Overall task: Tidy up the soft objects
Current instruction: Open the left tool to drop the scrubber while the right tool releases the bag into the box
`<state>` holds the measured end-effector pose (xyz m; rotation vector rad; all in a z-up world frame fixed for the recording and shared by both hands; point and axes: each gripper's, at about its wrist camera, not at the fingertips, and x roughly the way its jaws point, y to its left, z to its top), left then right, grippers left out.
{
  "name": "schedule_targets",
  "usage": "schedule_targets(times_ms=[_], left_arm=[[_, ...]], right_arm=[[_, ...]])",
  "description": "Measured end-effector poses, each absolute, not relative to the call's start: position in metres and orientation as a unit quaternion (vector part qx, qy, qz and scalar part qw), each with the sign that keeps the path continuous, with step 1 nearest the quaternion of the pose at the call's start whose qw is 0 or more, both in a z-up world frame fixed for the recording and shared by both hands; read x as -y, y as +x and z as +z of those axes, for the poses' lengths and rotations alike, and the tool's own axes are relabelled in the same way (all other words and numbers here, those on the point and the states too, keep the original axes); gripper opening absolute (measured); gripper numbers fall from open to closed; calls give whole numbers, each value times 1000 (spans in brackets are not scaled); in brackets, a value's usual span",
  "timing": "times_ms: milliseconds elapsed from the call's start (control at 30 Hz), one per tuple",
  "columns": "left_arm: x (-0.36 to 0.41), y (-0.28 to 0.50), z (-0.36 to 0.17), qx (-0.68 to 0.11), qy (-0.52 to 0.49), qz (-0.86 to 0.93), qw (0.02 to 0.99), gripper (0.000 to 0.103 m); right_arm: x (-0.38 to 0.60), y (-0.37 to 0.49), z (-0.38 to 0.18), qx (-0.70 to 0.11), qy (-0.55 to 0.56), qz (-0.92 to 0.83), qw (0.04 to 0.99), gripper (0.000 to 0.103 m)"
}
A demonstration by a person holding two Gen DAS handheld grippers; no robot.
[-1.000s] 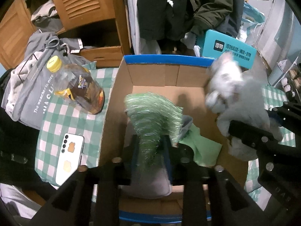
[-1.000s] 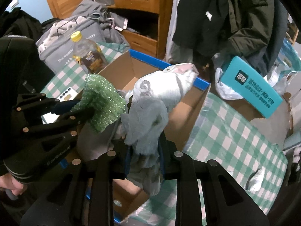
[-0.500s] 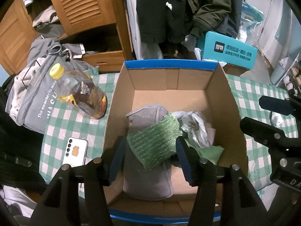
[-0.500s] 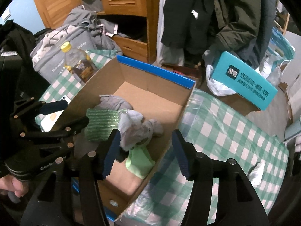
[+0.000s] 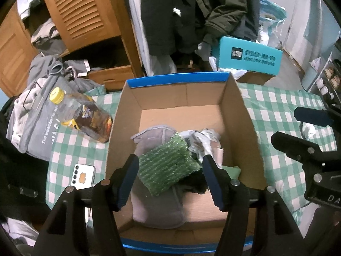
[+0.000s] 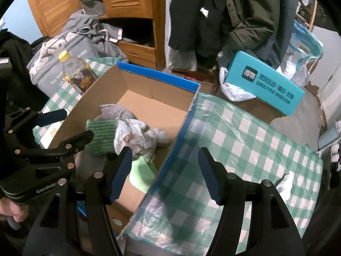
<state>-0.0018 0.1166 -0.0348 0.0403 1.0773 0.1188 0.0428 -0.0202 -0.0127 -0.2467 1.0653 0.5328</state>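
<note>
Cardboard box (image 5: 236, 115): green sponge (image 5: 168, 166), grey cloth (image 5: 204, 138) inside. Left gripper (image 5: 170, 179), right gripper (image 6: 164, 172): jaws opening, empty. Step: release done. Next: fetch possibly a crumpled rag (image 6: 283, 185) from the tablecloth (image 6: 245, 140)

left gripper (image 5: 170, 179) and right gripper (image 6: 164, 175): black angular frames, silver round screw heads, ribbed dark-blue finger pads (image 5: 127, 179). white lettering marks the left gripper's body beside the cardboard box (image 6: 136, 98).

Box (image 5: 240, 115) is open on top, back half of its floor bare. Bottle (image 5: 85, 115) crowds its left wall; the checkered bench (image 6: 245, 140) on the right is mostly free.
</note>
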Motion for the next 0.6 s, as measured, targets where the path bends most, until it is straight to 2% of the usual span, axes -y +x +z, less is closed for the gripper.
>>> schedule_targets(times_ms=[100, 167, 600], left_arm=[[-111, -1, -33, -511, 22, 52, 858, 65], [-106, 0, -32, -509, 23, 48, 859, 70], [-66, 6, -28, -505, 48, 24, 861, 76]], right_arm=[[29, 43, -12, -501, -112, 244, 823, 65], [35, 42, -12, -503, -110, 239, 823, 65], [85, 39, -17, -514, -84, 201, 830, 65]])
